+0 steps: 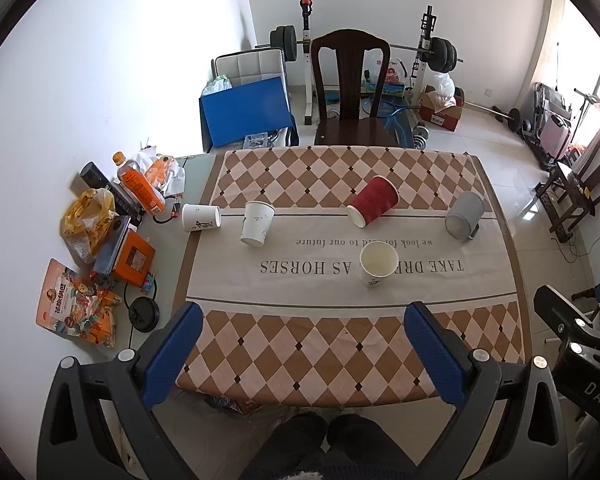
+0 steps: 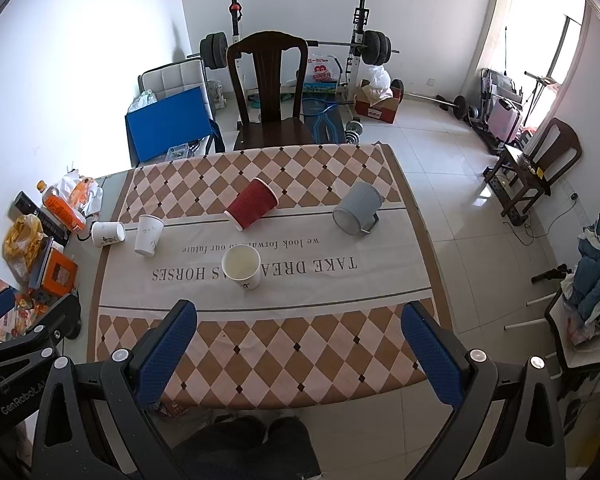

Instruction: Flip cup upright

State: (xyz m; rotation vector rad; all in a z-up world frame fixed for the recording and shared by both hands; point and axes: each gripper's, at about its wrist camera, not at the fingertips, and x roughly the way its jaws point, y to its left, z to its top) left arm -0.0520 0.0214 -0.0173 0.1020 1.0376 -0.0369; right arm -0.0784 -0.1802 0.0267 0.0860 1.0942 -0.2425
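Several cups sit on the checked tablecloth (image 1: 340,344). A white paper cup (image 1: 378,264) (image 2: 242,267) stands upright near the middle. A red ribbed cup (image 1: 373,206) (image 2: 253,203) lies on its side behind it. A grey mug (image 1: 464,216) (image 2: 357,208) lies on its side at the right. A white cup (image 1: 257,224) (image 2: 149,235) stands mouth down at the left, and another white cup (image 1: 201,218) (image 2: 108,233) lies on its side beside it. My left gripper (image 1: 302,344) and right gripper (image 2: 300,340) are open and empty, high above the table's near edge.
Snack bags (image 1: 78,312), an orange bottle (image 1: 140,188) and boxes crowd the table's left side. A dark wooden chair (image 1: 350,92) stands behind the table. Weight rack, blue board (image 1: 246,114) and more furniture (image 2: 540,168) stand on the floor beyond.
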